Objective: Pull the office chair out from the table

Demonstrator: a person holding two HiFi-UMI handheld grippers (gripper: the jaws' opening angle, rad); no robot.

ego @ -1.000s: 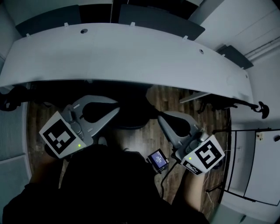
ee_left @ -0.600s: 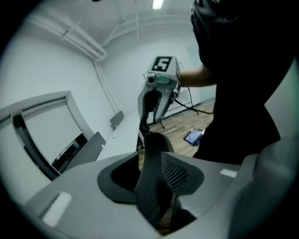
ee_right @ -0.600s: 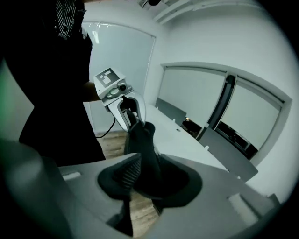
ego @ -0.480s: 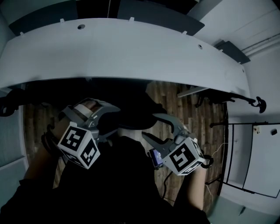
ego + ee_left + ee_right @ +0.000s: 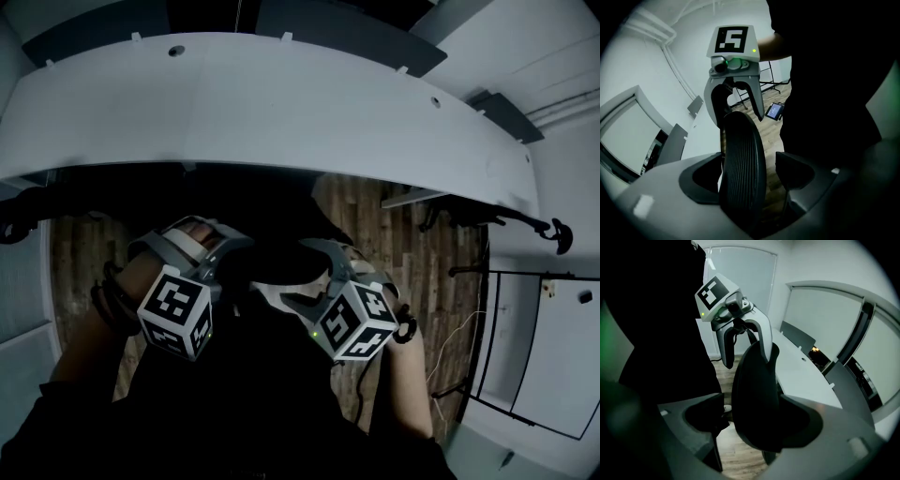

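Left hand-held gripper (image 5: 747, 176) and right hand-held gripper (image 5: 752, 420), jaws just opened wide, straddle the backrest of the black ribbed-back office chair (image 5: 740, 150) unclamped. The chair sits tucked at the near edge of the curved white bench (image 5: 281, 112), pull apparently not begun.

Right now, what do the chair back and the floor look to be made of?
Chair back: black, matte, finely ribbed; probably mesh fabric or moulded plastic, too dark to tell which. Floor: brown planks with visible grain and seams; wood or wood-look laminate.
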